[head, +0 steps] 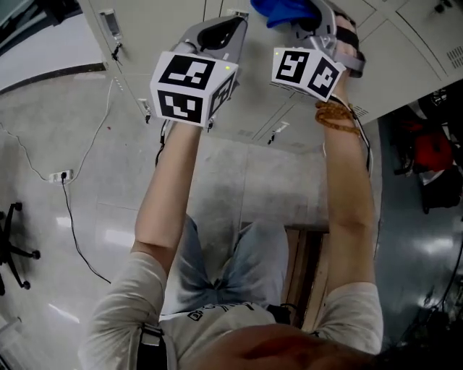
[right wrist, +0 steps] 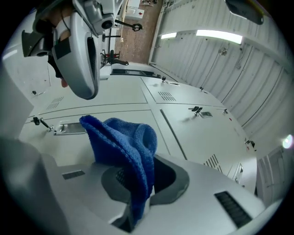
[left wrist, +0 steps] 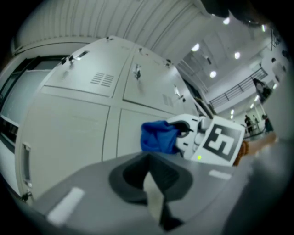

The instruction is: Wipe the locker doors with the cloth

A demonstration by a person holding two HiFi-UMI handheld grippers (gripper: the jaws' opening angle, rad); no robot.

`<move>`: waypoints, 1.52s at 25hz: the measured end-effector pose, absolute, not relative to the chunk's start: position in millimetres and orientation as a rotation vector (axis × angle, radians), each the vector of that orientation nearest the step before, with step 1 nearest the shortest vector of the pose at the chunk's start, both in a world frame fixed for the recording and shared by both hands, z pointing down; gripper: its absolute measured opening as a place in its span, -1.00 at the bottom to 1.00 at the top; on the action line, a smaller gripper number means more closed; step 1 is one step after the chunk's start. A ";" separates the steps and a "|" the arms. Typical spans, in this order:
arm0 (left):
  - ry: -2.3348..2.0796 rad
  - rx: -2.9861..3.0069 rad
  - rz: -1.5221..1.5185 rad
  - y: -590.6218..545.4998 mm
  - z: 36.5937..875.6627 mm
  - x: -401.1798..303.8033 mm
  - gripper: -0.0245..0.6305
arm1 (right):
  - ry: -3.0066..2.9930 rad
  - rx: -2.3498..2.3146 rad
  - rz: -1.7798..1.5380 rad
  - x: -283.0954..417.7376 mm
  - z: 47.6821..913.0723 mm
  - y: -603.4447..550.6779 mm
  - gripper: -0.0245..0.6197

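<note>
The blue cloth (right wrist: 124, 151) is pinched in my right gripper (right wrist: 138, 202), which is shut on it, and its bunched end stands up toward the pale grey locker doors (right wrist: 197, 133). In the head view the cloth (head: 286, 11) shows at the top edge, against the lockers (head: 405, 43), with the right gripper (head: 318, 22) held high. Beside it my left gripper (head: 217, 36) is raised to the same height. In its own view the left gripper (left wrist: 154, 183) is shut with nothing in it, facing a locker door (left wrist: 73, 133). The cloth (left wrist: 158, 135) hangs to its right.
A recessed handle (right wrist: 69, 128) sits in the door just behind the cloth. Vent slots (left wrist: 102, 79) and latches mark the upper doors. Below me are a power strip with its cable (head: 59, 175), a chair base (head: 11, 246), a wooden frame (head: 304, 267) and red gear (head: 434, 152).
</note>
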State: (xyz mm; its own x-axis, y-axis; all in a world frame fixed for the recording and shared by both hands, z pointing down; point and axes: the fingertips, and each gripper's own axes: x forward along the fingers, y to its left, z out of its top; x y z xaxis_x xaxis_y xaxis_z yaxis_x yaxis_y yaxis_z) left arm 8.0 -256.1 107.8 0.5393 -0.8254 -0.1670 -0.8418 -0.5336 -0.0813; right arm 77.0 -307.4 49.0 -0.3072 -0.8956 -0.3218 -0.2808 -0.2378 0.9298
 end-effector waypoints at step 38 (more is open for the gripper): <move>1.409 -2.811 -0.065 -266.2 301.7 68.2 -0.92 | -1.472 1.191 -1.359 148.7 370.5 -313.9 -0.83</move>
